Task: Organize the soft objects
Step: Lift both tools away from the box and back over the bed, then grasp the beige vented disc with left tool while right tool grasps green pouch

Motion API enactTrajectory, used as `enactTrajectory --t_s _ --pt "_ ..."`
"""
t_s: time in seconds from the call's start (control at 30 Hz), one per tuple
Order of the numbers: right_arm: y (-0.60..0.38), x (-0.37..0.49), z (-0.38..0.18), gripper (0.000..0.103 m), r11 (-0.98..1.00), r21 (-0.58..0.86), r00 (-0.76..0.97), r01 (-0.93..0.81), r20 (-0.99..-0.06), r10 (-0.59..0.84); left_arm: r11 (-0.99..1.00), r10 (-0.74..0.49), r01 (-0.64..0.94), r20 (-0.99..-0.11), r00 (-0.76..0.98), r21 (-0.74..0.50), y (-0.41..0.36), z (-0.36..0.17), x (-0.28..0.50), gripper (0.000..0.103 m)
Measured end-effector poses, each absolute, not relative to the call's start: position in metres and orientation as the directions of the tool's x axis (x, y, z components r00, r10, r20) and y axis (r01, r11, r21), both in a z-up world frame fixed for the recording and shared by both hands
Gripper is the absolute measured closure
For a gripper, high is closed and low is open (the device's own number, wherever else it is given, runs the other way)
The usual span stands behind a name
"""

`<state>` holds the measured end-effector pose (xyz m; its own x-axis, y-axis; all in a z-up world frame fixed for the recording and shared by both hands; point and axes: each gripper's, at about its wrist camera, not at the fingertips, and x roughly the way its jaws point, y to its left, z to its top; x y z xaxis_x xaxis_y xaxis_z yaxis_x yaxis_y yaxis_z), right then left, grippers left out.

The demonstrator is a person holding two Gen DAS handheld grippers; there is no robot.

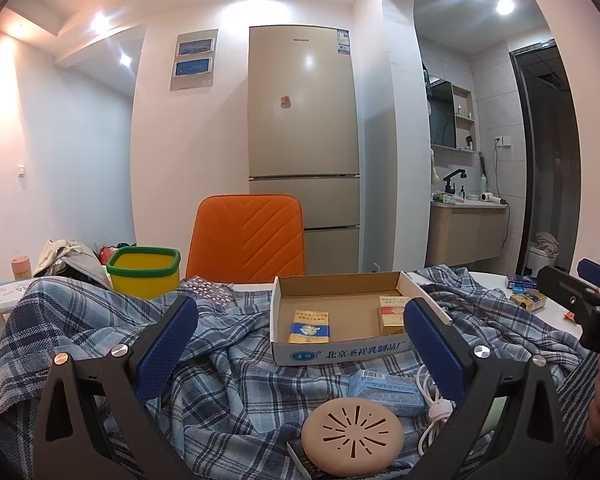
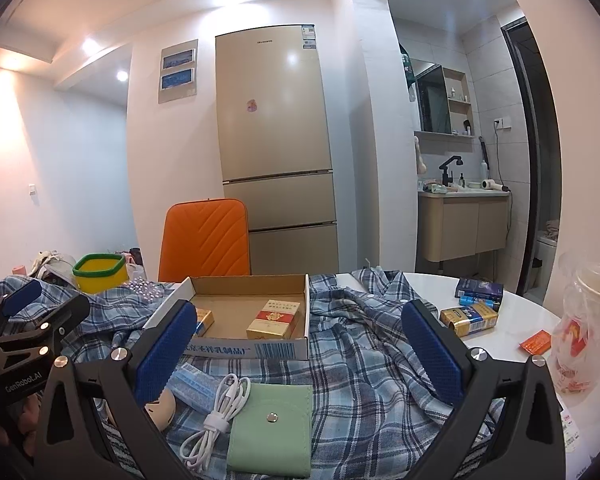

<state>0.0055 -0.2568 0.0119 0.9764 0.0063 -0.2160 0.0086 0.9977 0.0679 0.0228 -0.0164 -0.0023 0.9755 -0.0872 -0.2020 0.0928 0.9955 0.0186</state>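
A blue plaid shirt [image 2: 364,360] lies crumpled across a white round table [image 2: 512,336], spreading from the near edge to the far side and out to the left. The left gripper [image 1: 300,344] hovers low over the cloth with its blue-padded fingers [image 1: 166,344] spread wide and nothing between them; the right gripper [image 2: 296,348] hangs beside it, its fingers [image 2: 432,352] equally wide and empty.

On top of the shirt, in the middle, sits an open cardboard tray [image 2: 240,350] holding two small cartons — a blue-and-yellow cigarette pack [image 1: 309,327] to the left and a red-and-gold pack [image 2: 274,319] to the right. Nearer the camera, also on the fabric, lie a round beige slotted disc [image 1: 352,434], a pale blue tissue packet [image 1: 384,394], a coiled white cable [image 2: 216,412] and a mint-green snap pouch [image 2: 272,428], the cable touching the pouch's left edge.

On the bare tabletop to the right rest a gold-and-blue pack [image 2: 468,318], a dark blue box [image 2: 480,290] behind it, a small orange packet [image 2: 535,340] and what appears to be a crinkled clear plastic bag [image 2: 584,320], though the lens distorts it at the frame's edge. At the far left stands a yellow bin with a green rim [image 1: 144,270]; an orange chair [image 1: 248,236] and a tall beige refrigerator [image 1: 302,140] stand beyond the table.
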Motion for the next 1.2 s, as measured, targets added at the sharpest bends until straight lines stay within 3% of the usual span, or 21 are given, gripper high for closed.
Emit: enactTrajectory --t_s 0.37,0.73,1.0,1.1,1.2 --pt "-0.258 0.019 0.005 0.0 0.998 0.062 0.95 0.01 -0.311 0.01 0.984 -0.129 0.163 -0.361 0.924 0.067 -0.029 -0.011 0.038 0.001" --pt "-0.258 0.044 -0.007 0.0 0.999 0.048 0.88 0.019 -0.476 0.006 0.957 -0.197 0.288 -0.663 0.722 0.03 -0.043 -0.047 0.069 0.001" --pt "-0.255 0.057 -0.019 0.0 0.999 0.039 0.823 0.003 -0.567 0.02 0.951 -0.159 0.303 -0.754 0.638 0.056 -0.053 -0.067 0.081 0.001" --pt "-0.256 0.062 -0.024 0.0 0.997 0.071 0.797 -0.022 -0.6 0.061 0.951 -0.162 0.304 -0.764 0.624 0.047 -0.052 -0.069 0.083 0.009" --pt "-0.258 0.07 -0.03 0.0 0.994 0.109 0.747 -0.031 -0.658 0.096 0.948 -0.167 0.314 -0.772 0.614 0.045 -0.054 -0.072 0.084 0.011"
